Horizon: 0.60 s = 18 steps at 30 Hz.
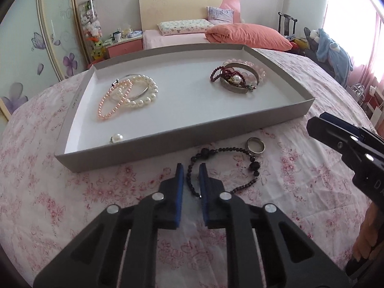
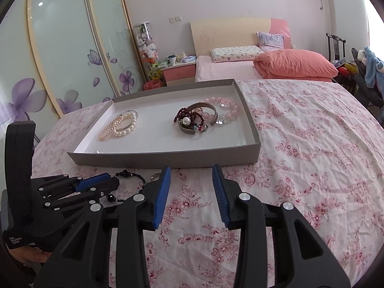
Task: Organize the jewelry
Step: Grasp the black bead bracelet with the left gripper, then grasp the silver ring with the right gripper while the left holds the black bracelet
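One grey tray (image 1: 153, 141) sits on the floral bedspread (image 1: 48, 192), holding two heaps: at left three pearl bracelets (image 1: 129, 96) over a silver bangle, a single pearl ring (image 1: 117, 138) in the near corner, and at right a tangled pile (image 1: 237, 76) too knotted to count. Just in front of the tray lie one dark bead bracelet (image 1: 216, 165) and one silver ring (image 1: 256, 146). The left gripper (image 1: 191, 175) has narrowed around a bracelet strand; contact cannot be made out. The right gripper (image 2: 191, 180) stands partly open, empty, its body hiding part of the bracelet.
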Tool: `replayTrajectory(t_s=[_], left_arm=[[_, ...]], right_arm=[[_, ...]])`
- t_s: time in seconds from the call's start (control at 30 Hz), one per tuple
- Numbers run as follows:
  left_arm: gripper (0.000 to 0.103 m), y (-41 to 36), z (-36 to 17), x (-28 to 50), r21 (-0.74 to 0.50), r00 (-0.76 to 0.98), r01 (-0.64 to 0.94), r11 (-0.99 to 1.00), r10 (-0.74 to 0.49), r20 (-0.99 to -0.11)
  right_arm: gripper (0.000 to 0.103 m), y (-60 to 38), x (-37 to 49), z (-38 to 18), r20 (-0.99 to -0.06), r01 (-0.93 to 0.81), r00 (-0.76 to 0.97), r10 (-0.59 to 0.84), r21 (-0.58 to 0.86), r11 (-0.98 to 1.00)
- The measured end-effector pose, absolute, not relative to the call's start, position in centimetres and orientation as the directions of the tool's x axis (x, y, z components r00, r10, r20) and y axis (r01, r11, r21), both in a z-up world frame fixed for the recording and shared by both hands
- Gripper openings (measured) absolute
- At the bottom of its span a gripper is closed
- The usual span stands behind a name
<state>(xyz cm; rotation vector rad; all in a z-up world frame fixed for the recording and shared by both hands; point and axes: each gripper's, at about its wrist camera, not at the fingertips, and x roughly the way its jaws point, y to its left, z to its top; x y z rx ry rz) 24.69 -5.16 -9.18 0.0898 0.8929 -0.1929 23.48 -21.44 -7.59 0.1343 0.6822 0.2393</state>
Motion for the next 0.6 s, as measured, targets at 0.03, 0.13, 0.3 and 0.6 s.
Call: replayTrajectory(t_s=[0.03, 0.13, 0.3, 0.6], left_arm=[[0.011, -5.1, -9.1, 24.8, -0.002, 0.612, 0.201, 0.98, -0.127, -0.781], [0.005, -4.5, -9.1, 25.0, -0.016, 0.612, 0.185, 0.983, -0.128, -0.781], [0.005, -3.8, -9.1, 25.1, -0.044, 0.61, 0.181, 0.983, -0.147, -0.779], [0.005, -1.2, -8.7, 24.6, -0.111, 0.607, 0.174, 0.979, -0.195, -0.77]], right_arm=[[0.038, -21.5, 23.5, -7.7, -0.608, -0.174, 0.749, 0.262, 0.202, 0.964], [0.038, -21.5, 23.5, -7.9, -0.613, -0.171, 0.746, 0.26, 0.202, 0.964], [0.038, -21.5, 23.7, -8.1, -0.614, -0.167, 0.744, 0.263, 0.211, 0.963], [0.038, -21.8, 23.7, -8.0, -0.613, -0.169, 0.742, 0.271, 0.219, 0.961]])
